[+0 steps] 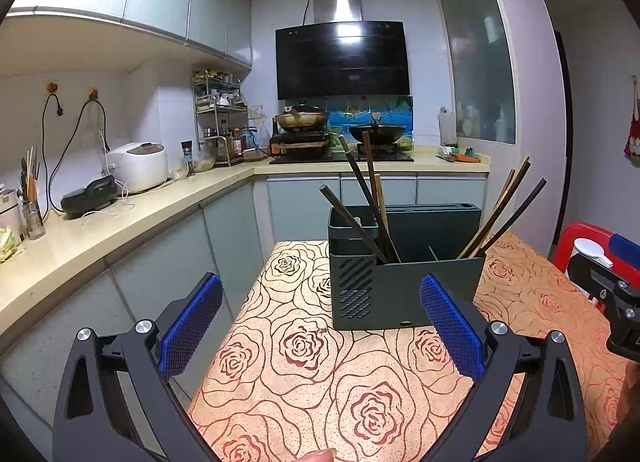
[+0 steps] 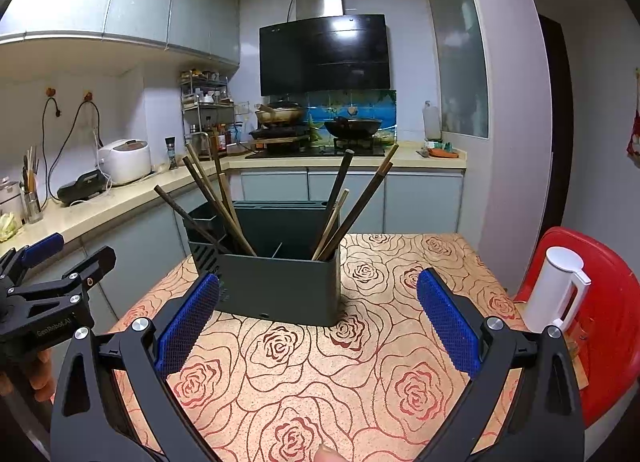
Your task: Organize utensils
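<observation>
Both the left gripper [image 1: 320, 326] and right gripper [image 2: 318, 322] are held spread wide and empty above the table [image 2: 360, 374]. The holder [image 2: 280, 286] could be tipped if the leaning chopsticks [image 2: 360, 198] were snagged sideways.

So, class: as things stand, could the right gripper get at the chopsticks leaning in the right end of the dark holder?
Probably yes. The right gripper is open and empty, facing the holder across bare tablecloth. The right-end chopsticks stick up well above the rim, with nothing in front of them.

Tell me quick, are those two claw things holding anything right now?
Left gripper: open, fingers spread wide, holding nothing.
Right gripper: open, fingers spread wide, holding nothing.
</observation>
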`<action>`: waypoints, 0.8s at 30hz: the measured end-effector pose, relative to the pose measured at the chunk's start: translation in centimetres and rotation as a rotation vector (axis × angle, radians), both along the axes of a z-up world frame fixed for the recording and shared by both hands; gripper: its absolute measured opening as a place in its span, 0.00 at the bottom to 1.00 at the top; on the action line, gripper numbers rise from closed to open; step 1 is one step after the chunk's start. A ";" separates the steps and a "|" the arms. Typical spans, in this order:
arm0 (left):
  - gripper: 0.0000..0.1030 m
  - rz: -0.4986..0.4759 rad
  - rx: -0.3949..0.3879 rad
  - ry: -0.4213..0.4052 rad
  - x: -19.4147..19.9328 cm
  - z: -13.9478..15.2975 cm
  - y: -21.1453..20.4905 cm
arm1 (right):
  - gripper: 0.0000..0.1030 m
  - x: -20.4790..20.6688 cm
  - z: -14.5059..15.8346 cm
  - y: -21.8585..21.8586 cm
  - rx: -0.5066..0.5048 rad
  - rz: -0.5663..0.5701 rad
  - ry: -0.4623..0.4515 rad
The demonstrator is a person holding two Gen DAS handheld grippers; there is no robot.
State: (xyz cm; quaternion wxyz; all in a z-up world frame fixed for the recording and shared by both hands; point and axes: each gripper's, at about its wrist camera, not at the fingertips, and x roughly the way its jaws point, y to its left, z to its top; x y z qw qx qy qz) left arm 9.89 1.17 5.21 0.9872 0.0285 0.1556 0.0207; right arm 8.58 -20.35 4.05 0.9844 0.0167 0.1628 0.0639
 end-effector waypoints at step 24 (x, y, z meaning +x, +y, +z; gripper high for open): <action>0.93 -0.010 0.007 -0.006 -0.5 0.1 -0.5 | 0.93 -0.5 0.4 0.4 0.001 0.011 -0.013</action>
